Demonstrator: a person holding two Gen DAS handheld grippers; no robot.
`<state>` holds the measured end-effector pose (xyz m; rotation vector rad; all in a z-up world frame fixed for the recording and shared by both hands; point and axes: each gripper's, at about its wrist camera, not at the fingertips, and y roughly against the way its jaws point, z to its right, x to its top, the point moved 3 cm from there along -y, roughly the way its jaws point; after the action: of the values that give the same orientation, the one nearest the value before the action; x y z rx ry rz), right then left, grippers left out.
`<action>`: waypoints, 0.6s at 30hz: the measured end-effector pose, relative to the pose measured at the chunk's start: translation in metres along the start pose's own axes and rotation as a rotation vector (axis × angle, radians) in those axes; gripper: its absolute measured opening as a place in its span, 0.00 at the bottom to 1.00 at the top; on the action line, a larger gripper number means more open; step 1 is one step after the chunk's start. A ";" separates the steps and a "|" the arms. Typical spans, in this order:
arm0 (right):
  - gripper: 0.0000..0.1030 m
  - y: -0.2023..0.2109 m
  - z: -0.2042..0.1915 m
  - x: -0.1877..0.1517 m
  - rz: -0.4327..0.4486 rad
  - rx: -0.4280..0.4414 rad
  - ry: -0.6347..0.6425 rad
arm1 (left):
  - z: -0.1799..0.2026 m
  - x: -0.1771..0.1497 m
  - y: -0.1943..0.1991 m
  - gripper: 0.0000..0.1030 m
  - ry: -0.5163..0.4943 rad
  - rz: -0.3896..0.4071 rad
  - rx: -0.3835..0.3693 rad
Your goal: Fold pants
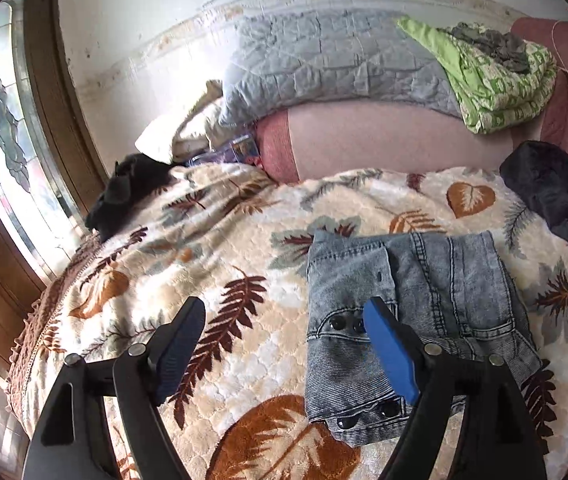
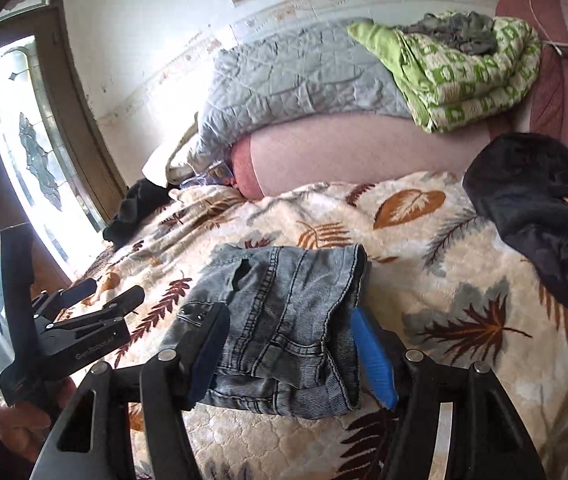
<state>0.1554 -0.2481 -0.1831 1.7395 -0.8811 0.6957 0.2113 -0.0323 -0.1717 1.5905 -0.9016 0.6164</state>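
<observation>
Folded grey-blue jeans [image 1: 436, 276] lie in a compact bundle on the leaf-patterned blanket [image 1: 219, 264] of a bed. My left gripper [image 1: 286, 302] stands open just left of the bundle; its right finger overlaps the jeans' left edge and only blanket shows between the pads. In the right wrist view the jeans [image 2: 284, 280] lie between the fingers of my open right gripper [image 2: 288, 312], and the blue pads stand clear of the denim on both sides. The left gripper [image 2: 111, 290] shows there at the left, held by a hand.
A dark garment [image 1: 556, 196] lies at the bed's right side, another black one [image 1: 123, 192] at the far left corner. Behind are a pink bolster [image 1: 384, 136], a grey quilt [image 1: 324, 56] and a green folded blanket [image 1: 500, 76]. A glazed door [image 1: 3, 140] stands left.
</observation>
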 end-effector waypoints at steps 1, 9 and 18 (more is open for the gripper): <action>0.65 0.009 -0.002 0.000 0.018 -0.006 0.003 | 0.000 0.002 0.009 0.80 0.009 0.019 0.002; 0.66 0.051 -0.003 -0.019 0.064 -0.045 -0.003 | 0.009 0.001 0.056 0.80 0.032 0.096 -0.032; 0.66 0.033 0.004 -0.021 0.041 -0.060 -0.041 | 0.014 -0.007 0.049 0.80 0.023 0.059 -0.037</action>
<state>0.1164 -0.2543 -0.1831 1.6917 -0.9589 0.6560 0.1666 -0.0467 -0.1520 1.5257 -0.9398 0.6549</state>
